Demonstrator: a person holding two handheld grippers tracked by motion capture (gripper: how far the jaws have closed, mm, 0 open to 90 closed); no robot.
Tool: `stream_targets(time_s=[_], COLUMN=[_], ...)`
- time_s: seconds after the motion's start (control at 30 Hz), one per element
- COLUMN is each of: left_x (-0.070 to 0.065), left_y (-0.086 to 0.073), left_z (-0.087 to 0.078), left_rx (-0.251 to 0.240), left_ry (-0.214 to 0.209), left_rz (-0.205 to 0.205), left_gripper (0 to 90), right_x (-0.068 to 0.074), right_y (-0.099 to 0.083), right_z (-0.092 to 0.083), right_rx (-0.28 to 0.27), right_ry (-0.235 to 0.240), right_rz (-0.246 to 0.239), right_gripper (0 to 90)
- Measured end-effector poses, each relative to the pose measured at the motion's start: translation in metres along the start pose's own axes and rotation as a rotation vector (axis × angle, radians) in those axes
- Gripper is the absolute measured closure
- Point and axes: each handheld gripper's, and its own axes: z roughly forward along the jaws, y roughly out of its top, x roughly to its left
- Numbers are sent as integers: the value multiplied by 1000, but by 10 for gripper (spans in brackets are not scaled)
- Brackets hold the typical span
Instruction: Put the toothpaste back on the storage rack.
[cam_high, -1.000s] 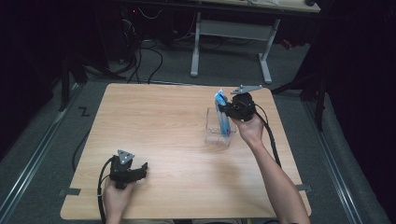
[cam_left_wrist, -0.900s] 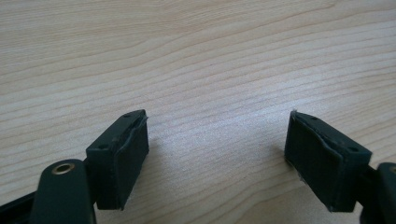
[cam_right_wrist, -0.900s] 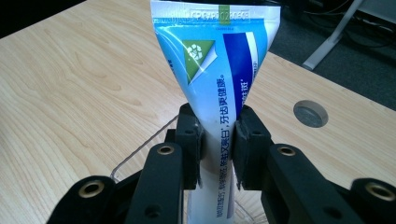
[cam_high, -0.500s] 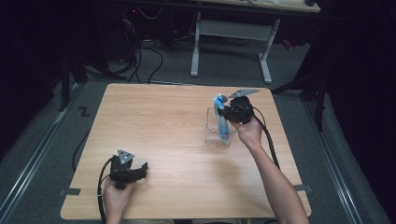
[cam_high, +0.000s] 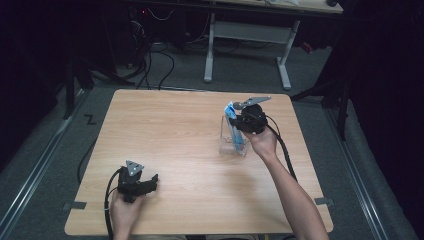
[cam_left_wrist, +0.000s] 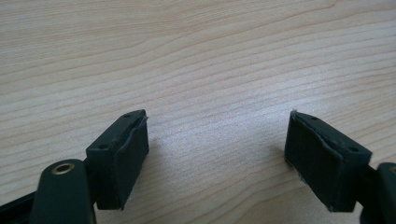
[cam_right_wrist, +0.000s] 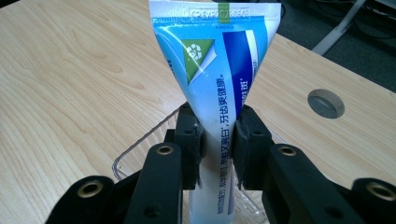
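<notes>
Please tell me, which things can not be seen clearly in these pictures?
- Toothpaste tube, right gripper view: its lower end is hidden behind the right gripper jaws.
- Clear container, high view: too transparent and small to judge whether the tube touches its bottom.
- Left gripper, left gripper view: jaw bases cut off by the bottom edge.

In the right gripper view, the toothpaste tube (cam_right_wrist: 217, 74) runs down between the jaws of the right gripper (cam_right_wrist: 217, 147) and off the 6 o'clock edge, so its cap end is unseen. The clear container (cam_right_wrist: 140, 149) under it shows just part of its rim at 7 o'clock; the gripper hides the rest.

In the high view, the tube (cam_high: 233, 125) is too small to read, and the container (cam_high: 231, 145) is faint.

In the left gripper view, the body of the left gripper (cam_left_wrist: 217, 151) is cut off at 6 o'clock.
</notes>
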Motion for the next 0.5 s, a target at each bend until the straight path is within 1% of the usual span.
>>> stream_targets(time_s=[0.1,0.23,0.47,0.5], left_x=[0,0,0,0], left_y=[0,0,0,0], left_z=[0,0,0,0], left_rx=[0,0,-1,-1], left_ry=[0,0,-1,-1], left_rz=[0,0,0,0], left_gripper=[222,222,222,222], right_x=[2,6,9,10], right_y=[1,3,5,5], right_z=[3,7,12,12], right_rx=[-3,7,17,18], right_ry=[3,3,2,2], right_rz=[-3,-10,-34,-29], right_gripper=[737,734,727,725])
